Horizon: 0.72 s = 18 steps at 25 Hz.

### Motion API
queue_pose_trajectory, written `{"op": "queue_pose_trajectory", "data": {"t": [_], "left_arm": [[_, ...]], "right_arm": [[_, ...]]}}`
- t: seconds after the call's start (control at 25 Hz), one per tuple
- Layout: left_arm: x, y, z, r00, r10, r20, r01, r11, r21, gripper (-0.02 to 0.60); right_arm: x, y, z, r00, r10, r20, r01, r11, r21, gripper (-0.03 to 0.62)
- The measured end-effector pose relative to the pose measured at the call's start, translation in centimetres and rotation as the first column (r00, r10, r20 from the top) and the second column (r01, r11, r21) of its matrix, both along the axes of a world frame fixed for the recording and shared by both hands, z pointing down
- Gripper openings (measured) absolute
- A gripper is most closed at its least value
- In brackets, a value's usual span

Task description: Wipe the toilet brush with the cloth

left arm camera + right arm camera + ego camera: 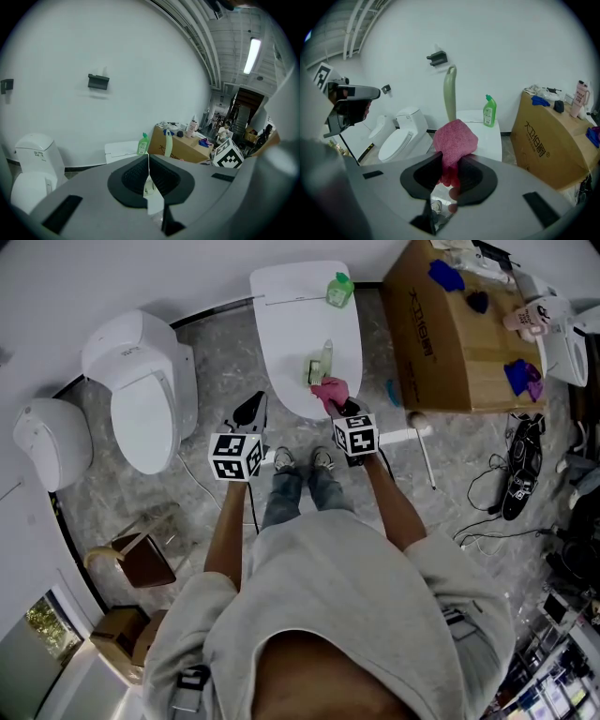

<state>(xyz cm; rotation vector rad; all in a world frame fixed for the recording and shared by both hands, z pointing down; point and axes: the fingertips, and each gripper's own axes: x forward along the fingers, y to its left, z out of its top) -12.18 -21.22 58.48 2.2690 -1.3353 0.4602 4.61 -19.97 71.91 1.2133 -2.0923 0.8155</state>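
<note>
The bunched pink cloth (pixel 455 139) sits clamped in my right gripper (pixel 450 164). Just beyond it, the pale green toilet brush (pixel 450 93) stands upright on the white toilet lid (pixel 490 138). My left gripper (pixel 148 171) is closed, holding nothing.

**Q:** What encloses the space?

**A:** A plain white wall (pixel 93 42) bearing a dark bracket (pixel 98 81), and a grey marbled floor (pixel 450 456).

**Q:** Which fixtures stand along the wall?

**A:** Three white toilets: a rounded one (pixel 52 442) at far left, a tanked one (pixel 141 395) beside it, and a closed one (pixel 291 343) at centre. A cardboard box (pixel 441 343) stands to the right, with cables (pixel 487 493) on the floor near it.

**Q:** And the light?

**A:** A lit ceiling strip (pixel 251 55); a window (pixel 42 620) shows at lower left.
</note>
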Motion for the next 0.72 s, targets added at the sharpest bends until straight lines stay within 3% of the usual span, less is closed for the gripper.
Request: {"op": "queue_pose_trajectory", "data": {"t": [0.36, 0.72], "left_arm": [[0.5, 0.4, -0.4, 1.000, 0.010, -0.013, -0.010, 1.000, 0.014, 0.023], [0.2, 1.3, -0.7, 1.000, 0.005, -0.016, -0.004, 1.000, 0.022, 0.023]], "right_arm": [[-2.7, 0.6, -5.4, 0.997, -0.053, 0.051, 0.046, 0.991, 0.129, 0.091], [-6.1, -3.3, -13.6, 0.991, -0.093, 0.096, 0.056, 0.943, 0.328, 0.091]]}}
